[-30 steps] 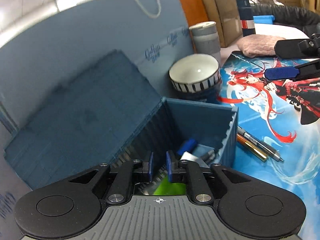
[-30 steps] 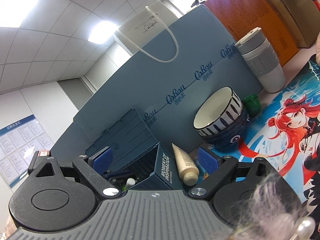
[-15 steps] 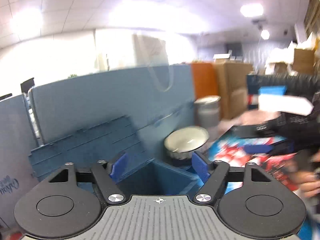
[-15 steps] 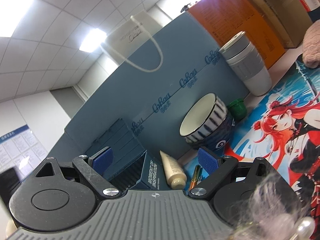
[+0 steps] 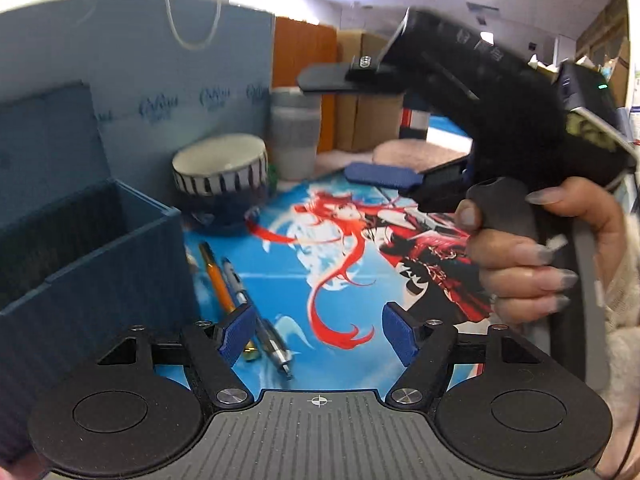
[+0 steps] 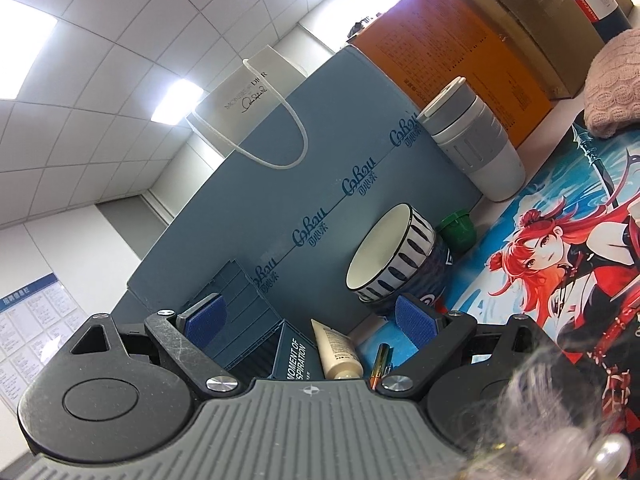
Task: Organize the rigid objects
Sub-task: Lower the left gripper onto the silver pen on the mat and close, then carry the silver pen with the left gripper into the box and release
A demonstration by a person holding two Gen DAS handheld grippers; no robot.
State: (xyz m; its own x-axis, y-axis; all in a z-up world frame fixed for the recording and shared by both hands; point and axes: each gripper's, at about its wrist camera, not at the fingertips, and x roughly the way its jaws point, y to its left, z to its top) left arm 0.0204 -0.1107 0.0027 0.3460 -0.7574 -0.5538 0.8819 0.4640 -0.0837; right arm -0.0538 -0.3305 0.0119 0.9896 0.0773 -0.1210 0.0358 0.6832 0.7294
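Blue storage box [image 5: 100, 248] sits left on the anime desk mat [image 5: 360, 256]; two pens [image 5: 236, 292] lie just beside it. Left gripper [image 5: 318, 332] spread wide, empty; right gripper [image 6: 310, 320] likewise. Step looks like btwn picks; next: drop left gripper onto pens, line fingers across barrel, pinch.

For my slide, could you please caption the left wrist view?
Open left gripper above orange and grey pens beside the blue storage box.

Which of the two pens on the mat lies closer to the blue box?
The orange pen: it lies right beside the box, while the silver pen lies on its far side.
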